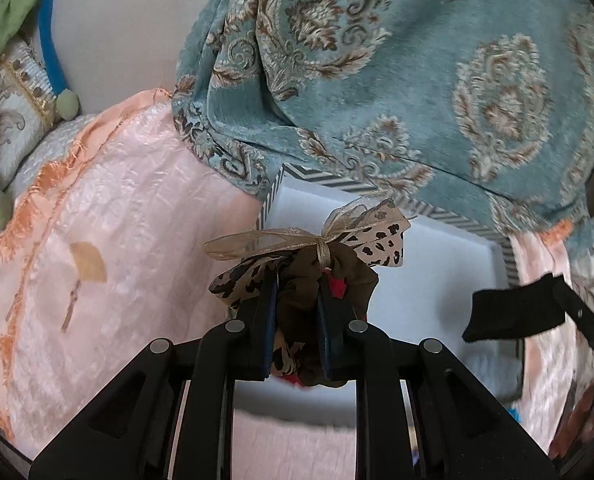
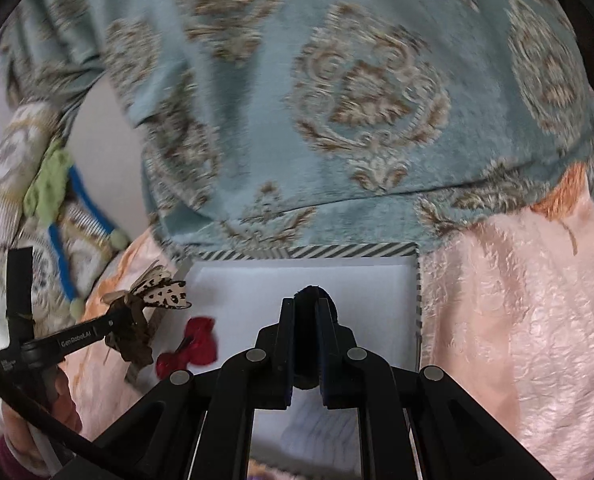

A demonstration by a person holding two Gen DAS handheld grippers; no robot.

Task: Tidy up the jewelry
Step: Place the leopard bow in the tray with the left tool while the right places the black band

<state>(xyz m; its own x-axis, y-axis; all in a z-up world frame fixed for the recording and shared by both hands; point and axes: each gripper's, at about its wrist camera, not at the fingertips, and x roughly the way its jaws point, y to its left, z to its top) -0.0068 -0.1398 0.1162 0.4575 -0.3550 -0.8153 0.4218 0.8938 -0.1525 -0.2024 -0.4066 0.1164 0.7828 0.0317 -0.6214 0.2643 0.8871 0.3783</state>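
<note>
My left gripper [image 1: 297,292] is shut on a brown scrunchie [image 1: 337,276] with a leopard-print bow and a sheer gold ribbon. It hangs above a white box [image 1: 437,280] with a striped rim. In the right wrist view the same scrunchie [image 2: 137,316] sits in the left gripper [image 2: 117,320] over the box's left edge. My right gripper [image 2: 306,306] is shut on a black fuzzy hair piece [image 2: 311,294] above the white box [image 2: 377,280]. That black piece [image 1: 513,308] also shows at the right of the left wrist view. A red bow [image 2: 193,344] lies inside the box.
A teal patterned blanket [image 1: 377,80] overhangs the box's far rim. Pink quilted bedding [image 1: 117,240] lies around the box on both sides. A blue and green cord [image 1: 49,40] rests at the far left. A hand [image 2: 17,440] holds the left gripper's handle.
</note>
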